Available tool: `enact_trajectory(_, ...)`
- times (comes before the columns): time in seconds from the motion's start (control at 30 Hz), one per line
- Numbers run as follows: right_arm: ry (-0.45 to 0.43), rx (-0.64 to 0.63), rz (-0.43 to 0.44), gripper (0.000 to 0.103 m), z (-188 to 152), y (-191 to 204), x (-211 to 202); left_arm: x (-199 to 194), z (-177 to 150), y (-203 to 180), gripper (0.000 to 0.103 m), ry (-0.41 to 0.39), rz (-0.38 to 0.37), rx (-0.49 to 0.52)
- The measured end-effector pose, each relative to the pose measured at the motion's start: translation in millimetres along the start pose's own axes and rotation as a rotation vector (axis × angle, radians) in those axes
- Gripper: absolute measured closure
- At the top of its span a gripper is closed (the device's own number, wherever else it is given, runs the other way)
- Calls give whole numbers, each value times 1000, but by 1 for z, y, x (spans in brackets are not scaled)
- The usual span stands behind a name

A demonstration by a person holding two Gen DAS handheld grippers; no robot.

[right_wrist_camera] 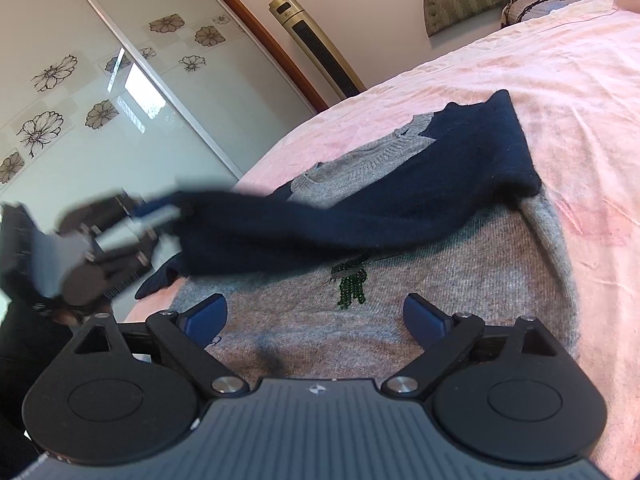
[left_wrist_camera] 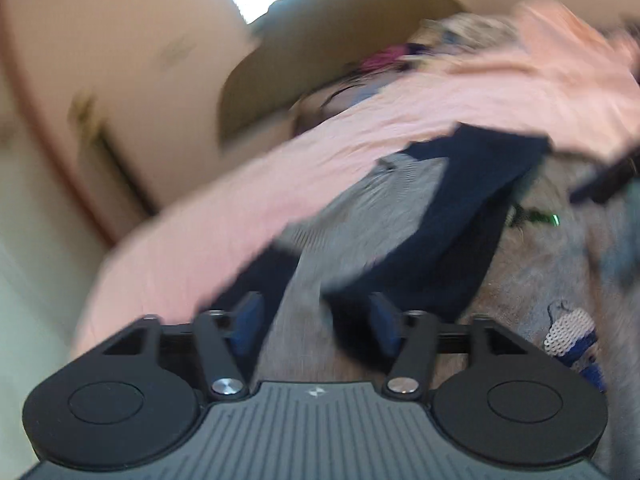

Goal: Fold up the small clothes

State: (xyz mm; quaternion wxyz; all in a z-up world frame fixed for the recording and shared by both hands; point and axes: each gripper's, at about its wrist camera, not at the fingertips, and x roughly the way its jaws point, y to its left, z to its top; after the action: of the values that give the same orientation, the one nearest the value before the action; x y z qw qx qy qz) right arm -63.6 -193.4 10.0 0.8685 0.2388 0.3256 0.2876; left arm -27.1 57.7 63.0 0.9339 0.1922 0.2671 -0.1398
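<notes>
The right gripper point(right_wrist_camera: 316, 316) stands wide open and empty, low over the grey sweater point(right_wrist_camera: 440, 280) on the pink bed sheet point(right_wrist_camera: 560, 100). To its left, the blurred left gripper point(right_wrist_camera: 156, 210) is at the cuff of the navy sleeve point(right_wrist_camera: 400, 204), which crosses the chest; whether it grips it I cannot tell. Judged step: sleeve fold-in; next, fold the body from the hem.

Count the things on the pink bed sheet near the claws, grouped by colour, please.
Grey and navy: 1, the sweater, navy sleeve folded across its grey body.
Black: 2, left claw and right claw.
Total: 3, on the pink sheet.
</notes>
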Motion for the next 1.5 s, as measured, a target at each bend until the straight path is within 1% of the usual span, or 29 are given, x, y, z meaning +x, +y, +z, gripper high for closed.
enact_trajectory(0.03, 8, 11, -3, 9, 2, 1, -2, -8, -4, 20, 24, -13, -42, -159)
enact_trajectory(0.1, 12, 74, 18, 9, 12, 0, -8, -23, -16, 51, 12, -60, -178, -477)
enact_trajectory(0.17, -41, 86, 49, 8, 28, 2, -17, -16, -24, 72, 12, -54, -290, -743)
enact_trajectory(0.23, -98, 62, 35, 1, 52, 4, -21, 3, -25, 80, 12, -5, -358, -897)
enact_trajectory(0.27, -104, 52, 4, 0, 66, 4, -17, 17, -24, 82, 12, 27, -369, -958)
enact_trajectory(0.37, -82, 46, -71, 0, 96, -2, 5, 51, -18, 76, 14, 124, -412, -1052)
enact_trajectory(0.5, -21, 103, -32, 1, 101, -3, 29, 63, -5, 54, 15, 154, -463, -976)
enact_trajectory(0.53, -20, 89, -27, 1, 97, 0, 31, 64, 0, 49, 15, 148, -455, -947)
enact_trajectory(0.57, -17, 82, -22, 1, 93, 2, 33, 65, 5, 44, 20, 145, -419, -900)
enact_trajectory(0.6, -14, 85, -17, 1, 90, 3, 34, 65, 10, 39, 40, 148, -376, -853)
enact_trajectory(0.63, -10, 94, -13, 1, 87, 2, 35, 69, 17, 31, 55, 164, -322, -775)
enact_trajectory(0.67, -8, 104, -13, 1, 85, 1, 35, 74, 22, 24, 88, 193, -272, -699)
enact_trajectory(0.7, -6, 116, -15, 1, 84, 0, 36, 79, 24, 17, 97, 225, -229, -642)
enact_trajectory(0.77, -3, 129, -22, 1, 83, -2, 35, 84, 26, 7, 98, 251, -164, -542)
enact_trajectory(0.83, -8, 128, -24, 1, 83, -2, 33, 71, 27, 4, 99, 205, -154, -471)
enact_trajectory(0.93, -20, 112, -27, 1, 85, 0, 23, -1, 32, 2, 99, -102, -295, -279)
enact_trajectory(0.97, -23, 107, -31, 1, 86, -1, 19, -29, 26, -4, 98, -193, -323, -138)
enact_trajectory(1.0, -25, 102, -36, 1, 86, -2, 15, -42, 19, -12, 97, -201, -320, -15)
enact_trajectory(1.03, -25, 101, -40, 1, 86, -4, 12, -45, 6, -18, 97, -152, -337, 84)
enact_trajectory(1.07, -21, 103, -43, 1, 85, -7, 10, -41, -7, -19, 96, -81, -338, 115)
enact_trajectory(1.13, -9, 115, -57, 1, 83, -15, 10, -25, -30, -13, 95, 81, -305, 77)
enact_trajectory(1.2, 4, 132, -72, 1, 81, -22, 15, -21, -43, 5, 95, 141, -328, -57)
enact_trajectory(1.23, 9, 138, -69, 1, 81, -24, 18, -23, -46, 17, 94, 133, -340, -158)
enact_trajectory(1.27, 11, 139, -63, 1, 81, -24, 20, -24, -49, 34, 89, 117, -373, -306)
enact_trajectory(1.33, 19, 132, -53, 1, 84, -23, 25, -19, -55, 62, 56, 95, -424, -598)
enact_trajectory(1.37, 23, 128, -53, 1, 87, -22, 28, -13, -58, 74, 14, 85, -416, -748)
enact_trajectory(1.4, 25, 120, -59, 1, 91, -21, 31, -10, -62, 79, 4, 75, -378, -848)
enact_trajectory(1.43, 26, 111, -64, 1, 95, -20, 34, -5, -62, 81, 4, 63, -351, -909)
enact_trajectory(1.5, 21, 104, -66, 1, 102, -19, 38, 12, -56, 81, 5, 97, -374, -961)
